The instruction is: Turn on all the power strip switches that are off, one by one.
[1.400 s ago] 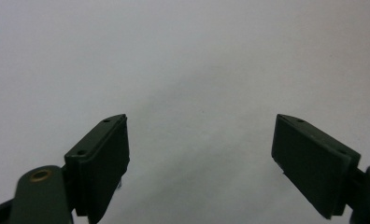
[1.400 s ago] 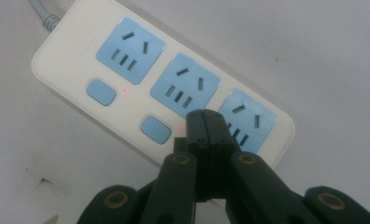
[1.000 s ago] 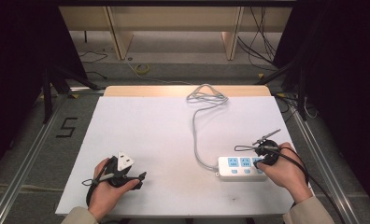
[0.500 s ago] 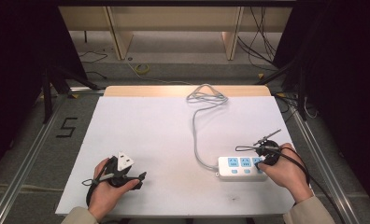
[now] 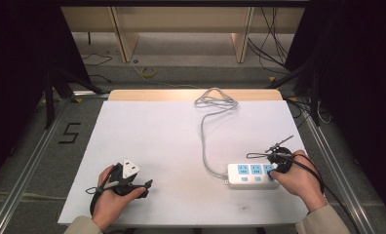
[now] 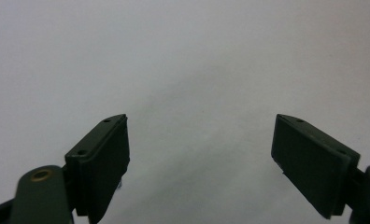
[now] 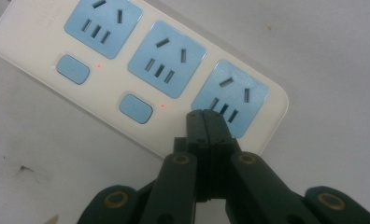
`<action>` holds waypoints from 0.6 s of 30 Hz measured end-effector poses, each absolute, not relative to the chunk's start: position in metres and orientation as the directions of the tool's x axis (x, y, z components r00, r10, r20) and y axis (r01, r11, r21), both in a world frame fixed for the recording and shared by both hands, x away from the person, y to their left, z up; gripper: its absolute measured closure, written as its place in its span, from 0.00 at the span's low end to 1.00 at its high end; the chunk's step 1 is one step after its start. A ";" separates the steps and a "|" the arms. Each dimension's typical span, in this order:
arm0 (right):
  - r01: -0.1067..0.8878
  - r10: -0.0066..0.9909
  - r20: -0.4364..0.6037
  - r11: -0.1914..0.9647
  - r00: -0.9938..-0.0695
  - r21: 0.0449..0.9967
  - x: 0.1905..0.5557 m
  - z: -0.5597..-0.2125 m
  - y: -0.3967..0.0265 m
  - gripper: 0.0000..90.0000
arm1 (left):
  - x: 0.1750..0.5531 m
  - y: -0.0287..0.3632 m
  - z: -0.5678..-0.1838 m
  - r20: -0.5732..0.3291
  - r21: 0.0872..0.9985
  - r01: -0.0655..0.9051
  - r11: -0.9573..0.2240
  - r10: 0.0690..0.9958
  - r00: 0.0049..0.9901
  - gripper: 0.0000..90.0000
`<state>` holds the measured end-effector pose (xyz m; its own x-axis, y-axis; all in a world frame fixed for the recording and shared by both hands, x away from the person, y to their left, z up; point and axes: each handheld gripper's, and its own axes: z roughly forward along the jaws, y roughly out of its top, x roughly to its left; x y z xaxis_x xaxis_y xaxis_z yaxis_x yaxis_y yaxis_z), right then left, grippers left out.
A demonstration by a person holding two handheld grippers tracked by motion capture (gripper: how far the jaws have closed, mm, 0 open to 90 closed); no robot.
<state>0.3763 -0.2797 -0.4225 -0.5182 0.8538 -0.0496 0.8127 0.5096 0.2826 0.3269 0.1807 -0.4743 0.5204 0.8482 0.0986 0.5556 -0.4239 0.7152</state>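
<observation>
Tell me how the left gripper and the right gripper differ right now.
The left gripper has its jaws spread wide with nothing between them; the right gripper has its jaws pressed shut. The left gripper sits over bare white table; the right gripper's tips are at the power strip, where its third switch would be. Both are hand-held, with black jaws.

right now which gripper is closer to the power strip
Right. The right gripper, jaws shut, sits at the power strip's right-hand end, over its third socket. The left gripper is far across the white table, jaws open.
</observation>
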 end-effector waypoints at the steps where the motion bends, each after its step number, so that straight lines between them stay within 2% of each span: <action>1: 0.813 0.854 -0.050 0.509 -0.518 0.283 0.376 -0.422 -0.280 1.00 | 0.327 0.181 -0.474 0.099 0.715 0.555 -0.425 0.848 0.521 0.21; 18: 0.820 0.859 -0.046 0.501 -0.510 0.276 0.376 -0.424 -0.279 1.00 | 0.327 0.181 -0.474 0.101 0.712 0.555 -0.430 0.845 0.525 0.21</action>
